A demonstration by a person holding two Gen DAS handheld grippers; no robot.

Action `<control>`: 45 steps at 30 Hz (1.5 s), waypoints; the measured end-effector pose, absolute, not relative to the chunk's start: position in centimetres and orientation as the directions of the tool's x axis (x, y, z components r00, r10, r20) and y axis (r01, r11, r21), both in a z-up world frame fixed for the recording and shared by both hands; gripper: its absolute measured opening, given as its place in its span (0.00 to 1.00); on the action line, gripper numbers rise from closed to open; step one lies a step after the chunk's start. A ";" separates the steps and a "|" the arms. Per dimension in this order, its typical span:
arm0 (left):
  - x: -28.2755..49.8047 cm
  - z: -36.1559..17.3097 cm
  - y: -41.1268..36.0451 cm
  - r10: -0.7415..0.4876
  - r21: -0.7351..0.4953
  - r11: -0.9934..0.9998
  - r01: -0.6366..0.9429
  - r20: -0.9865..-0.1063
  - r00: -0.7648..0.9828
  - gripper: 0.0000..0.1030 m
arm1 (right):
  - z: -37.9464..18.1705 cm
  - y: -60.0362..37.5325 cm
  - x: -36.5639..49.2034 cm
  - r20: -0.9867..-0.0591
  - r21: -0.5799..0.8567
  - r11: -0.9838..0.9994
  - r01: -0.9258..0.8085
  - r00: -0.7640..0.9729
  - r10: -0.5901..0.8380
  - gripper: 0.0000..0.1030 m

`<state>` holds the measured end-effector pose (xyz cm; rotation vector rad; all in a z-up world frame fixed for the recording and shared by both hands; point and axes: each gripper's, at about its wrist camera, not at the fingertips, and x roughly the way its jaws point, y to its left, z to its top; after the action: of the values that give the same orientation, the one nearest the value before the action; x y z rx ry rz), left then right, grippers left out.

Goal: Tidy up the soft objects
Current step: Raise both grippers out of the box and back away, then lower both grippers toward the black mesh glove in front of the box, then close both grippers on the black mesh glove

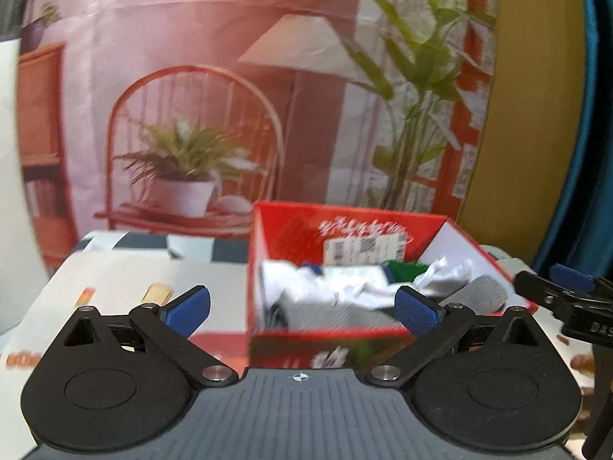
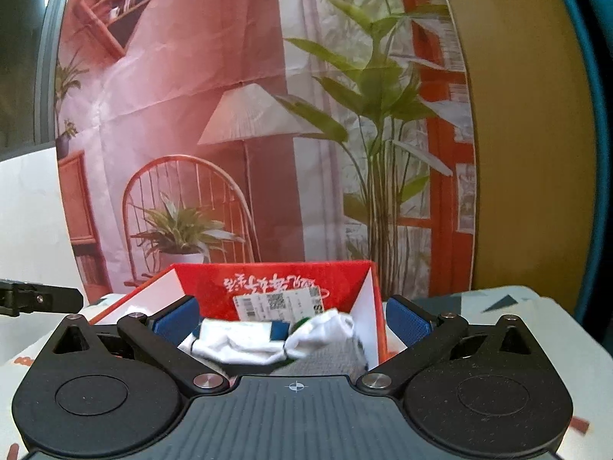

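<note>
A red cardboard box (image 1: pixel 345 339) stands open on the table, its inner back wall bearing white lettering and a barcode label. Inside lie white socks (image 1: pixel 329 287) with blue and green trim on top of grey socks (image 1: pixel 479 293). My left gripper (image 1: pixel 302 308) hovers open just before the box's near wall, nothing between its blue pads. In the right wrist view the same box (image 2: pixel 377 329) holds the white socks (image 2: pixel 245 341) and grey fabric (image 2: pixel 325 360). My right gripper (image 2: pixel 293 324) is open over the box's near side, empty. The right gripper's fingers (image 1: pixel 567 291) show at the left view's right edge.
The table carries a patterned cloth (image 1: pixel 126 280). A printed backdrop (image 1: pixel 230 96) of a chair, lamp and plants hangs close behind the box. A yellow panel (image 2: pixel 528 134) with a blue rim stands at the right. The left gripper's finger (image 2: pixel 38 301) shows at the left.
</note>
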<state>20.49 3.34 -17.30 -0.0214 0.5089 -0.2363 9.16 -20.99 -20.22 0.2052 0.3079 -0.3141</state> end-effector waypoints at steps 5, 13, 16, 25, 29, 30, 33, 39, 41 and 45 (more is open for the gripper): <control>19.0 -19.2 4.5 -0.196 -0.088 0.981 0.175 -0.490 0.850 1.00 | -22.2 -19.7 7.2 -0.333 0.166 0.912 0.376 0.891 -0.307 1.00; 19.4 -23.1 5.0 -0.190 -0.125 0.982 0.144 -0.594 0.782 1.00 | -25.9 -18.1 7.6 -0.480 0.156 0.915 0.373 0.838 -0.260 1.00; 19.7 -24.4 5.0 -0.184 -0.129 0.983 0.133 -0.633 0.752 1.00 | -26.9 -17.6 8.1 -0.508 0.144 0.920 0.364 0.825 -0.246 1.00; 20.0 -26.5 4.6 -0.164 -0.088 0.986 0.140 -0.654 0.738 0.91 | -29.0 -17.6 9.8 -0.577 0.180 0.918 0.353 0.794 -0.192 0.82; 20.5 -27.0 4.6 -0.190 -0.111 0.982 0.156 -0.653 0.733 0.82 | -29.4 -17.3 10.3 -0.588 0.199 0.920 0.338 0.792 -0.164 0.77; 20.6 -27.2 4.6 -0.199 -0.120 0.980 0.160 -0.652 0.732 0.78 | -29.4 -17.2 10.5 -0.590 0.200 0.921 0.335 0.791 -0.159 0.76; 20.9 -27.8 4.4 -0.234 -0.150 0.972 0.180 -0.655 0.718 0.59 | -29.8 -17.0 10.9 -0.596 0.199 0.924 0.327 0.789 -0.151 0.72; 20.9 -28.7 4.0 -0.293 -0.193 0.956 0.220 -0.652 0.700 0.38 | -30.7 -17.5 11.0 -0.610 0.229 0.917 0.328 0.782 -0.128 0.67; 20.9 -28.9 3.9 -0.321 -0.219 0.947 0.235 -0.652 0.687 0.37 | -30.8 -17.7 10.9 -0.609 0.242 0.912 0.332 0.784 -0.124 0.67; 20.7 -29.4 3.1 -0.372 -0.248 0.928 0.277 -0.654 0.659 0.37 | -31.0 -17.9 10.9 -0.608 0.263 0.911 0.319 0.788 -0.100 0.66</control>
<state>20.68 3.12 -29.37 -0.1304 0.7685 -0.3684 10.87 -17.90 -30.96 0.3664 0.6265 -0.2315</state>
